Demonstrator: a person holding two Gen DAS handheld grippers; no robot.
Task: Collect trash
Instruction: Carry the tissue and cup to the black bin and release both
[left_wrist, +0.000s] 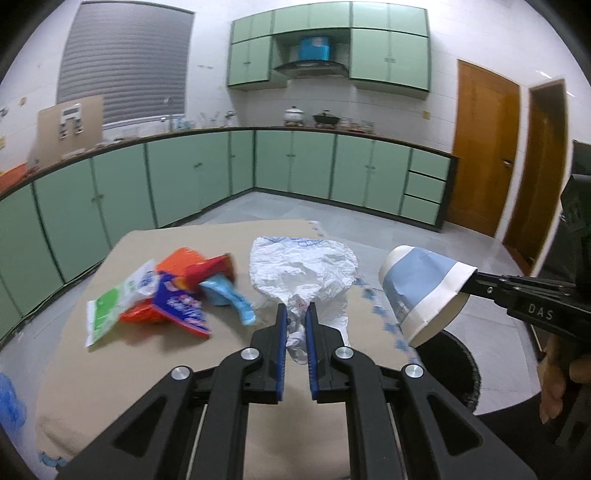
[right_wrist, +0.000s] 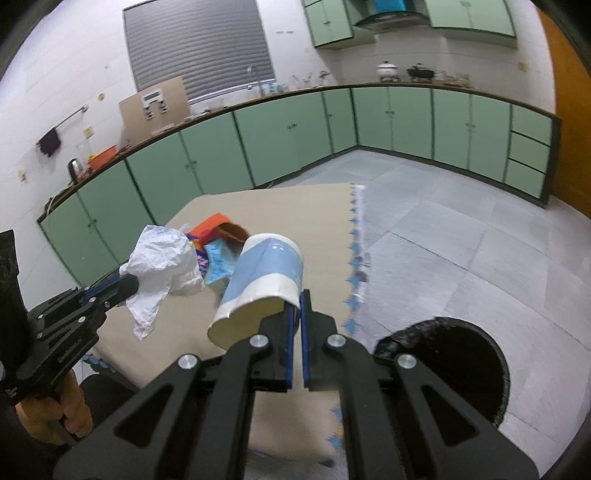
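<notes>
My left gripper (left_wrist: 296, 309) is shut on a crumpled white plastic bag (left_wrist: 303, 271) and holds it above the beige table (left_wrist: 147, 369); the bag also shows in the right wrist view (right_wrist: 162, 269). My right gripper (right_wrist: 296, 300) is shut on the rim of a blue and white paper cup (right_wrist: 262, 284), held tilted above the table's right edge; the cup also shows in the left wrist view (left_wrist: 421, 288). A black-lined trash bin (right_wrist: 454, 365) stands on the floor to the right of the table, just below the cup (left_wrist: 458, 373).
A pile of colourful wrappers (left_wrist: 166, 295) lies on the table's left part, with an orange box and a blue packet in it. Green kitchen cabinets (left_wrist: 295, 166) line the far walls. Wooden doors (left_wrist: 484, 147) stand at the right.
</notes>
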